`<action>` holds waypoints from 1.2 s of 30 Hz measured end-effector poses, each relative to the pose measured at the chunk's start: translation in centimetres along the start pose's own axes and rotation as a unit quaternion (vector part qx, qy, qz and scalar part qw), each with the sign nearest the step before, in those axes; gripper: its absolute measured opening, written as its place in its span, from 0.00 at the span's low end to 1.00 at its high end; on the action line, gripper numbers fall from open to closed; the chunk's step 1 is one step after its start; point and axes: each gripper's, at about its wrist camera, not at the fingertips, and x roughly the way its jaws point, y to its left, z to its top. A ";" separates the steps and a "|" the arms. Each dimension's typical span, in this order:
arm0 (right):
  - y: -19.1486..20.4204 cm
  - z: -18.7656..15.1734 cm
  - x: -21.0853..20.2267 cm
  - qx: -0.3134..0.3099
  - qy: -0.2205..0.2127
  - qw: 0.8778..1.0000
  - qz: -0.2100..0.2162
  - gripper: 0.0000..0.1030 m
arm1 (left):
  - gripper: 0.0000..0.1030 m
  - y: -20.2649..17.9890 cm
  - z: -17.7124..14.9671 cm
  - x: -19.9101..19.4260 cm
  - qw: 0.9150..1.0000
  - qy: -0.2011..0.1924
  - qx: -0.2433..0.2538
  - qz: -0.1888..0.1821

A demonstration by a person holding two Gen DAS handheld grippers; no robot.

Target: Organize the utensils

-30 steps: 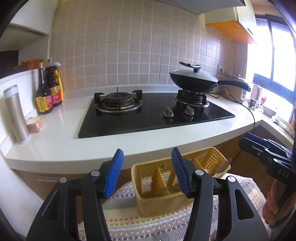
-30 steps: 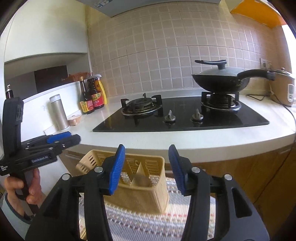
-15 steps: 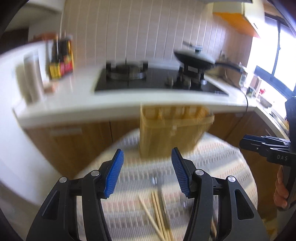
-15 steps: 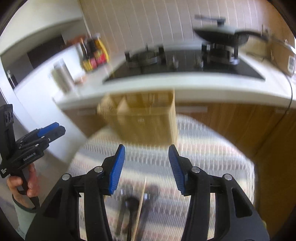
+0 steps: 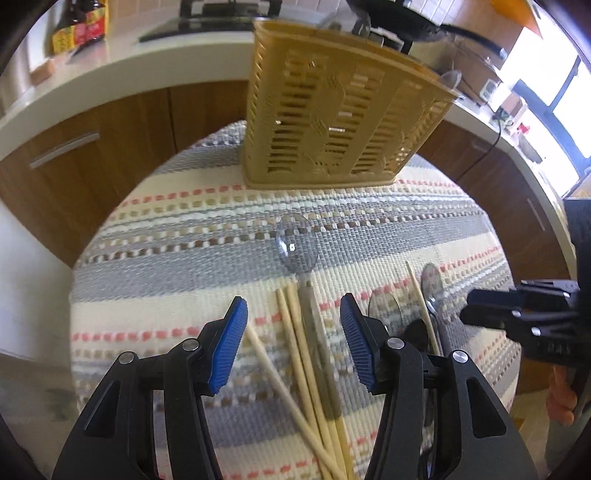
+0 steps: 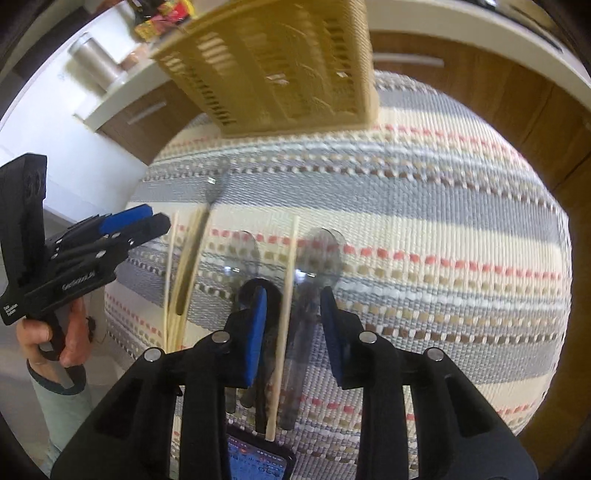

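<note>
A yellow slotted utensil basket [image 5: 343, 110] [image 6: 280, 66] stands at the far side of a striped woven cloth [image 5: 166, 258]. My left gripper [image 5: 293, 306] hangs open above a clear spoon [image 5: 297, 243] and several wooden chopsticks [image 5: 295, 350], touching neither. My right gripper [image 6: 293, 299] points down with its jaws closing. A single chopstick [image 6: 286, 314] and a clear spoon [image 6: 321, 258] lie between them, and the pads are off both. Another clear spoon [image 6: 243, 254] and a black spoon [image 6: 255, 291] lie just to the left. The left gripper [image 6: 129, 225] shows beside the chopstick bundle [image 6: 184, 266].
The white counter [image 5: 122, 70] and brown cabinet doors [image 5: 92, 147] run behind the round table. Sauce bottles [image 5: 81, 29] and a steel flask [image 6: 96, 62] stand on the counter. A phone [image 6: 258, 461] lies at the table's near edge. A hand [image 6: 55, 332] holds the left gripper.
Both grippers have dropped and tipped down from facing the stove to facing the table with its utensils. The right gripper's jaws have narrowed. The left jaws look unchanged.
</note>
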 end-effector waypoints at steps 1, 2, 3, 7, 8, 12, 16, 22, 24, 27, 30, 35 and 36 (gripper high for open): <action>-0.3 0.0 0.3 0.005 0.004 1.000 -0.003 0.26 | 0.48 -0.2 0.3 0.6 1.000 0.004 0.002 0.003; -0.6 0.0 0.5 0.009 0.009 1.000 -0.003 0.25 | 0.48 -0.5 0.8 1.2 1.000 0.008 0.004 0.007; -0.8 0.0 0.7 0.012 0.014 1.000 0.000 0.23 | 0.48 -0.8 1.1 1.8 1.000 0.013 0.007 0.012; -1.2 -0.2 2.0 0.014 0.039 0.999 0.005 0.20 | 0.43 -1.9 2.2 3.8 0.998 0.035 0.021 0.037; -1.0 -0.3 2.3 0.011 0.045 0.999 0.004 0.20 | 0.42 -2.1 2.4 4.2 0.998 0.040 0.024 0.044; -0.3 -0.7 3.6 0.002 0.062 0.998 0.002 0.20 | 0.38 -2.5 2.8 5.3 0.997 0.050 0.030 0.050; 0.5 -0.9 4.6 -0.010 0.067 0.998 -0.011 0.12 | 0.35 -2.5 3.0 5.7 0.997 0.055 0.030 0.047; 1.0 -1.4 4.4 -0.023 0.057 0.998 -0.012 0.05 | 0.35 -1.7 3.6 5.8 0.998 0.062 0.011 0.016; 0.7 -1.5 4.1 -0.020 0.051 0.998 -0.015 0.04 | 0.35 -1.7 3.6 5.9 0.998 0.063 0.017 0.023; -0.2 -1.4 3.7 -0.013 0.046 0.999 -0.009 0.03 | 0.35 -2.9 3.9 6.4 0.996 0.064 0.034 0.050; -1.0 -1.3 3.2 -0.008 0.039 0.999 -0.001 0.02 | 0.28 -4.7 4.0 7.0 0.992 0.068 0.058 0.092; -2.7 -1.1 1.4 -0.013 0.020 1.000 0.002 0.01 | 0.11 -6.5 4.1 7.4 0.988 0.071 0.078 0.116; -2.8 -1.0 1.2 -0.015 0.016 1.000 0.001 0.01 | 0.10 -6.9 4.1 7.5 0.987 0.070 0.081 0.119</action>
